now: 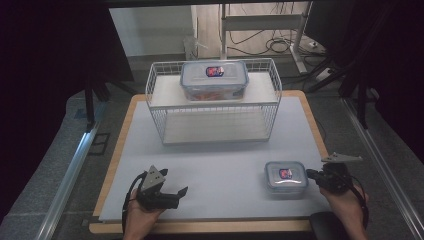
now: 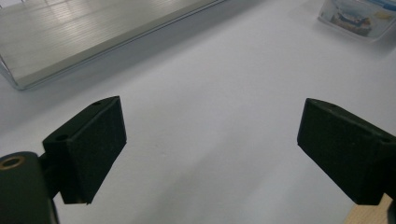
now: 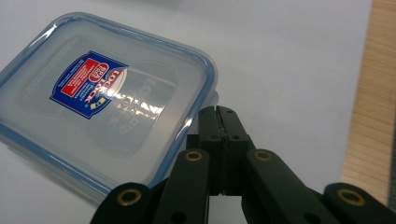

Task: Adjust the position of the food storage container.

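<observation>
One small box (image 1: 285,178) with a blue-edged lid sits on the surface (image 1: 220,165) near its right front corner; what it holds cannot be told. The right gripper (image 1: 311,174) lies just beside its right edge, jaws pressed together on nothing. The left gripper (image 1: 181,192) rests well apart at the front left, jaws wide and empty. One large box (image 1: 214,80), holding something orange, stands in the single wire basket (image 1: 215,125) behind.

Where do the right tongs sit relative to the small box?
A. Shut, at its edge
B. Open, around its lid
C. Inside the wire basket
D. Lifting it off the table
A: the right tongs have their jaws pressed together at the edge of the small box, which rests on the table.
</observation>
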Demonstrator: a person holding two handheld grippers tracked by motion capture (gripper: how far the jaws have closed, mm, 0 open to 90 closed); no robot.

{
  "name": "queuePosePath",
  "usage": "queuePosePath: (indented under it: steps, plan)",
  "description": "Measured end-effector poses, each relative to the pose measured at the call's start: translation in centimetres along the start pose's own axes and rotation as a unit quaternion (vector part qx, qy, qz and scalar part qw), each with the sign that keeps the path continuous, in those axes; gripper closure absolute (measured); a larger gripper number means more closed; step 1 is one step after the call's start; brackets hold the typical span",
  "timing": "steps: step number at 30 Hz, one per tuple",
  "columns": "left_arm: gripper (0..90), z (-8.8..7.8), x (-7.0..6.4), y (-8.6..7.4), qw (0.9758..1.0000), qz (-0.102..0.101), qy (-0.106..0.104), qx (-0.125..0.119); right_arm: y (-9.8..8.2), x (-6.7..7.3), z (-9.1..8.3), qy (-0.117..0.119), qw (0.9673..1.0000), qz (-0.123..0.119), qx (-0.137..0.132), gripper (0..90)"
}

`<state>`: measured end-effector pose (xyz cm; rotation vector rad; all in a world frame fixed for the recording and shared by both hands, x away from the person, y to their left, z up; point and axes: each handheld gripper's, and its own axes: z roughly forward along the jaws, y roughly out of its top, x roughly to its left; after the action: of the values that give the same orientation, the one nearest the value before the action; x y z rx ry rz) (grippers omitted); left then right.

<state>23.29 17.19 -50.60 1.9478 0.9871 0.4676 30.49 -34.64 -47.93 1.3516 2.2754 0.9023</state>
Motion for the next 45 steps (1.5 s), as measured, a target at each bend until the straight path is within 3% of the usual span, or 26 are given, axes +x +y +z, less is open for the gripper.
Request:
queuePosePath:
  steps: [10,15,31,45]
  plan:
    - [7.9,0.2,-0.1,0.0,1.0000,0.000,-0.003,0.004,0.4,2.1,0.8,0.047,0.9988,-0.004,0.010,89.7]
    - [7.9,0.4,-0.2,0.0,0.9999,0.003,-0.007,0.011,0.9,3.5,1.7,0.062,0.9977,-0.023,0.014,89.7]
    - [8.0,0.7,-0.3,0.0,0.9998,0.002,-0.013,0.016,1.5,6.4,2.9,0.106,0.9930,-0.046,0.022,89.6]
    - [8.0,0.9,-0.1,-0.1,0.9997,-0.004,-0.013,0.021,3.5,10.2,5.2,0.144,0.9857,-0.083,0.028,89.4]
